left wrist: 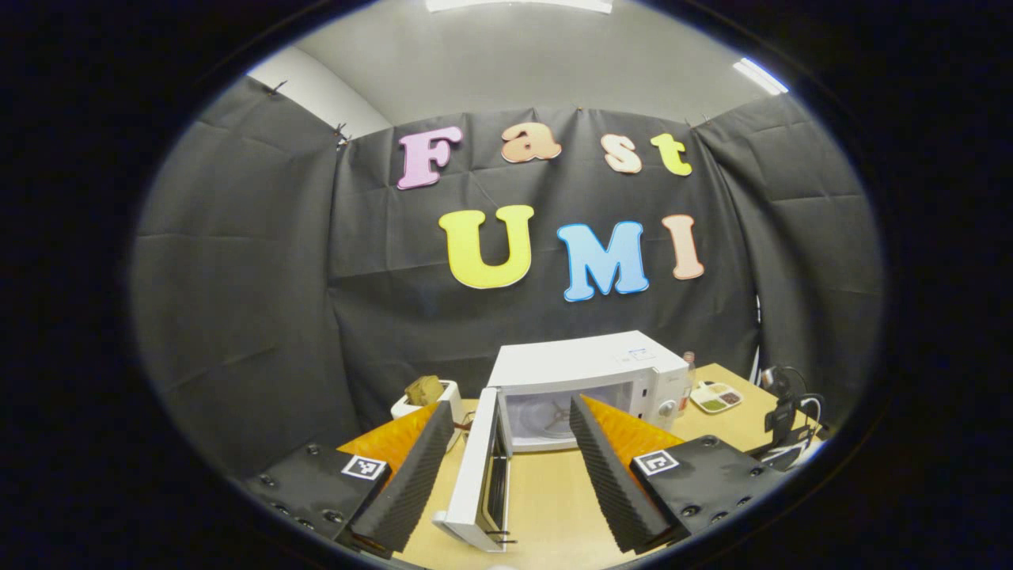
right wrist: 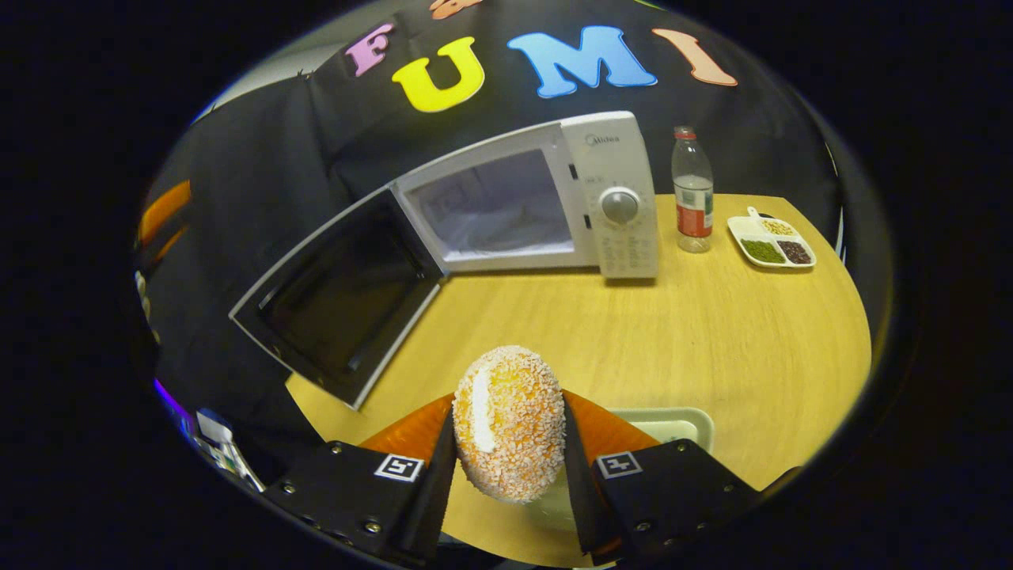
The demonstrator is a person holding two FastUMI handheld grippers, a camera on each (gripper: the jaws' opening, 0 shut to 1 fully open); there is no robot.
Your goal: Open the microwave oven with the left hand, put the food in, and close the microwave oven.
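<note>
Right gripper view first: my right gripper (right wrist: 509, 467) is clenched on the food, a round crumb-coated bun (right wrist: 509, 422) with a stripe of cream down its side, both fingers pressing its flanks. I hold it above the wooden table (right wrist: 696, 340), in front of the microwave oven (right wrist: 546, 202) and apart from it. Just behind the gripper, nearer me than the microwave, the corner of a pale tray (right wrist: 673, 423) rests on the table.

The microwave stands at the far edge of the table against the black cloth wall (right wrist: 261, 158). Its door (right wrist: 340, 297) is swung wide open to the microwave's left, and I can see the pale cavity (right wrist: 495, 210) behind it. The control panel with its round knob (right wrist: 620, 205) sits on the microwave's right side. Just right of the microwave stands a clear plastic bottle (right wrist: 692, 190) with a red cap, upright, and farther right a small divided dish (right wrist: 772, 241) holding green, dark and pale fillings.

From the left gripper view, my left gripper (left wrist: 510, 467) is released, its fingers spread with nothing between the pads. It hangs in front of the microwave, and the open door (left wrist: 479, 475) shows edge-on between the two fingers. Left of the microwave sits a white container (left wrist: 431, 400) with something brown in it. Right of the microwave I see a black camera on a stand (left wrist: 783, 412) at the table's edge.
</note>
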